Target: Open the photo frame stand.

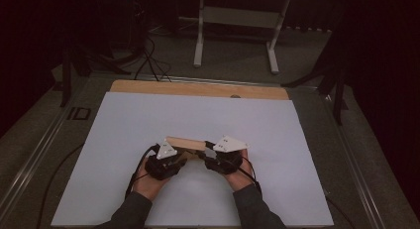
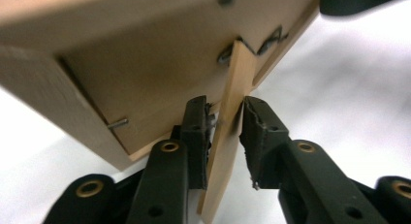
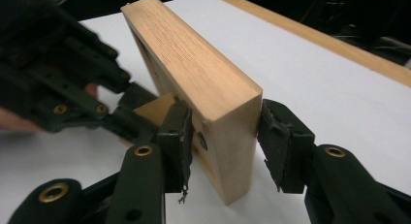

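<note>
Wooden frame point(image 1: 185, 143) stands on edge on the white sheet point(image 1: 277, 140) that covers the desk, near the person's side, between the two grippers. Its long axis runs left to right across the high view, tilted slightly; its open back faces the person. In the left gripper view the back shows a recessed panel with small metal clips point(image 2: 118, 123) and a thin wooden stand strip point(image 2: 231, 122) that projects from it toward the camera. Left gripper point(image 1: 167, 157): the fingers point(image 2: 196, 136) are partly open and straddle the strip; the left pad looks to touch it, while a narrow gap shows at the right pad. Right gripper point(image 1: 224, 150): the fingers point(image 3: 278, 141) sit on both sides of the frame's right end, pads against its faces, gripping it across its thickness. Both hands point(image 1: 148, 182) rest low on the sheet. A bare wood edge point(image 1: 198, 88) of the desk shows along the sheet's far side. Beyond lies a dim room: grey floor, black cables point(image 1: 148, 60), a white table base point(image 1: 235, 26).
</note>
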Motion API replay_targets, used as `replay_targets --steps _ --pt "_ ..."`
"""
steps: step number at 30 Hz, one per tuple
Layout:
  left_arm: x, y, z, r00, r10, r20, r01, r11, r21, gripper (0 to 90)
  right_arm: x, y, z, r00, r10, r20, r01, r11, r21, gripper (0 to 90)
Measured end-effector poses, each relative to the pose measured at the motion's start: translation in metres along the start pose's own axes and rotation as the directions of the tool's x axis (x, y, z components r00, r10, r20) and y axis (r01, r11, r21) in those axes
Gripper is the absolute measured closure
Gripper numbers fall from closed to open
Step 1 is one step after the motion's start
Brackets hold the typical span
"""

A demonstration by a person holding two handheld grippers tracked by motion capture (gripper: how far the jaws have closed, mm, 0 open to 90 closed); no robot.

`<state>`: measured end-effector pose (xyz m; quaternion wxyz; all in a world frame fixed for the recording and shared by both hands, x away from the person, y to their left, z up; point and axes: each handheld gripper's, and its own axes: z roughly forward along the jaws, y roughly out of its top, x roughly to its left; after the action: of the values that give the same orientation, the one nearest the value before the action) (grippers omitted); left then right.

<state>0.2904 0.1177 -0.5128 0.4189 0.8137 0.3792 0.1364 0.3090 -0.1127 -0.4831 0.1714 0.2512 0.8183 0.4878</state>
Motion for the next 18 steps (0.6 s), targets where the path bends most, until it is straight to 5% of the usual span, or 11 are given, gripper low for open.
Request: replay_targets --steps 6,14,18 --pt "0.002 -0.005 -0.003 0.9947 -0.066 0.079 0.068 0.9976 -0.012 62.3 0.004 -0.001 0.000 0.9996 -0.019 -0.019 0.020 1.000 0.018 53.5" --pt "0.014 -0.020 -0.011 0.9557 -0.224 0.191 0.223 0.9745 0.024 58.0 0.010 -0.002 -0.001 0.9988 -0.036 -0.034 0.037 0.998 0.044 51.2" --pt "0.015 -0.023 -0.012 0.9563 -0.228 0.184 0.223 0.9738 0.046 57.8 0.011 -0.003 -0.001 0.9986 -0.032 -0.041 0.034 0.998 0.051 50.3"
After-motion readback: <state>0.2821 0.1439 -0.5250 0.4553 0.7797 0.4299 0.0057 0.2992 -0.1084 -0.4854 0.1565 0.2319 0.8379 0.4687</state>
